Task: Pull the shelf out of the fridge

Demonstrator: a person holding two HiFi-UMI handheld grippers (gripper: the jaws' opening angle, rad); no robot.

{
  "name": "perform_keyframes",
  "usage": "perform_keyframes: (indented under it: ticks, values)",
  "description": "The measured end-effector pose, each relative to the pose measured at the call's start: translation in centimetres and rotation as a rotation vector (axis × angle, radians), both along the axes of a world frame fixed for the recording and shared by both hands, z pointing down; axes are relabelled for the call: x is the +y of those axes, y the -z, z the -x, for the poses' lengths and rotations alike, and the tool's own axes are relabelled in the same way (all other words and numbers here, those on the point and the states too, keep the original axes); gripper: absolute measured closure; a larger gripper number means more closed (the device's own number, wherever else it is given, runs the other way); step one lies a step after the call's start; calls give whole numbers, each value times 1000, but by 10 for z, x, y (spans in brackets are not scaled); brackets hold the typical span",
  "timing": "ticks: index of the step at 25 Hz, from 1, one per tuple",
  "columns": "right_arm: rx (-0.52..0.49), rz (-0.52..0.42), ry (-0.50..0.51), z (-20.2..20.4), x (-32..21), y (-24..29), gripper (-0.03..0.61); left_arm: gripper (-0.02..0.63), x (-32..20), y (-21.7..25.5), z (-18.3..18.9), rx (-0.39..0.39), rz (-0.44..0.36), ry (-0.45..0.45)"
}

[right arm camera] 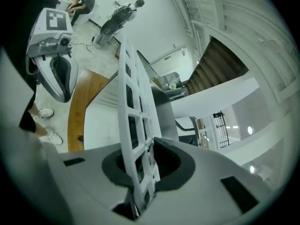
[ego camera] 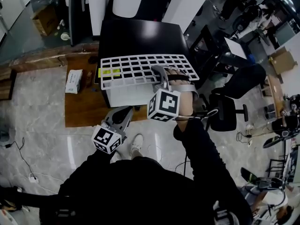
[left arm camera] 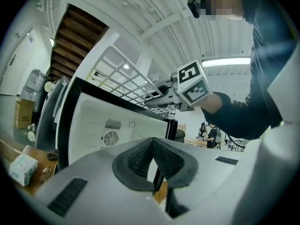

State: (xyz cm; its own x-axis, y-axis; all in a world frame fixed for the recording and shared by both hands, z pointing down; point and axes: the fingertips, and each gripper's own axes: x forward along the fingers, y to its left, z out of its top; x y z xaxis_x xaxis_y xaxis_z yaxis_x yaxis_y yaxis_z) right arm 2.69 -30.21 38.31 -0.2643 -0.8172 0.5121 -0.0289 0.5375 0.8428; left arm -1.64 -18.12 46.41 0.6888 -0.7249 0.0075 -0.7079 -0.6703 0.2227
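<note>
A white wire shelf (ego camera: 140,69) lies flat on the black top of the small fridge (ego camera: 140,36), out of its cavity. My right gripper (ego camera: 161,75) is shut on the shelf's near edge; in the right gripper view the shelf (right arm camera: 133,93) runs edge-on between the pads of the right gripper (right arm camera: 140,165). The left gripper (ego camera: 127,110) hangs lower, in front of the fridge's white body, shut with nothing in it. In the left gripper view the left gripper (left arm camera: 153,146) has its pads meeting, and the fridge's open white interior (left arm camera: 112,125) and the shelf (left arm camera: 122,76) stand above them.
The fridge stands on a wooden board (ego camera: 79,107) with a tissue box (ego camera: 74,81) on its left part. A black office chair (ego camera: 225,111) is to the right. A cardboard box (ego camera: 44,20) sits far left. Cables (ego camera: 23,158) lie on the tiled floor.
</note>
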Motion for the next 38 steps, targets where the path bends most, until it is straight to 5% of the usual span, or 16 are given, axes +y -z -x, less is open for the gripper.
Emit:
perform_keyframes:
  ticks: [10,18,28,34,38]
  values:
    - [103,163,-5,-5,12,8,511,607,-8,-15,-1,-23,31,-3]
    - [229,276,-9,-4,21,-8,417,607,-3,-26,2,-24,58,4]
    - [221,291,-4,4,19,-44,298,607,-5,-29,9,-19,57,14]
    - [148,298,13,8,15,-46,289,607,-5,-27,7,-22,49,8]
    - [82,285,47,11,22,-38,214,607,-5,-28,6,-33,48,0]
